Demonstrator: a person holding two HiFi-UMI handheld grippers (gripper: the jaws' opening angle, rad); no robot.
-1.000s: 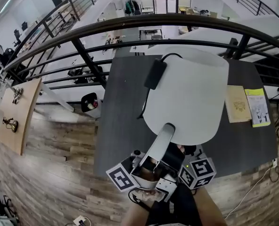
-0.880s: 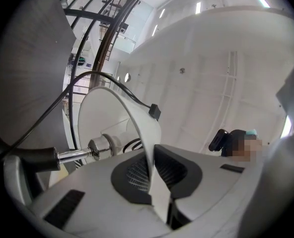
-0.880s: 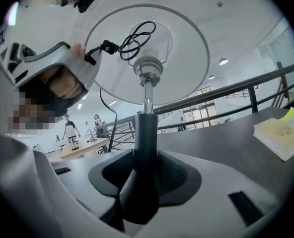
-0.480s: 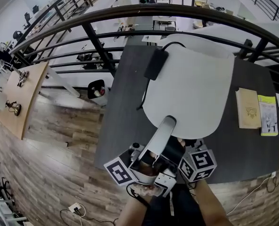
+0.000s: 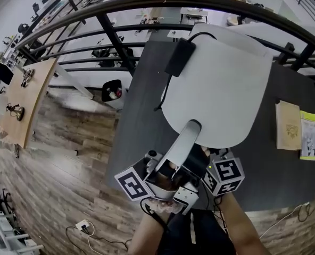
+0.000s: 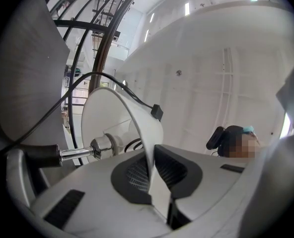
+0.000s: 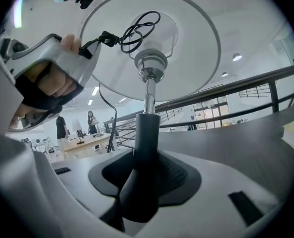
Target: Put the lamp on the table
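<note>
The lamp's wide white shade [image 5: 216, 89] fills the middle of the head view, over the dark grey table [image 5: 139, 126]. My left gripper [image 6: 154, 177] is shut on the shade's thin rim [image 6: 149, 148], reaching up to it in the head view [image 5: 191, 129]. My right gripper [image 7: 144, 180] is shut on the lamp's black stem [image 7: 144, 143], which runs up into a chrome rod [image 7: 148, 95] under the shade [image 7: 186, 48]. The black power adapter [image 5: 180, 57] and cord [image 5: 165, 97] lie over the shade's far left side. The lamp's foot is hidden.
Two books [image 5: 288, 125] [image 5: 310, 135] lie at the table's right side. A dark curved railing [image 5: 115, 36] runs behind the table, with a lower floor beyond it. Wooden flooring [image 5: 56, 163] lies to the left.
Both grips hold as before. The shade and table have grown larger and slid up in the head view, and the books have drifted right.
</note>
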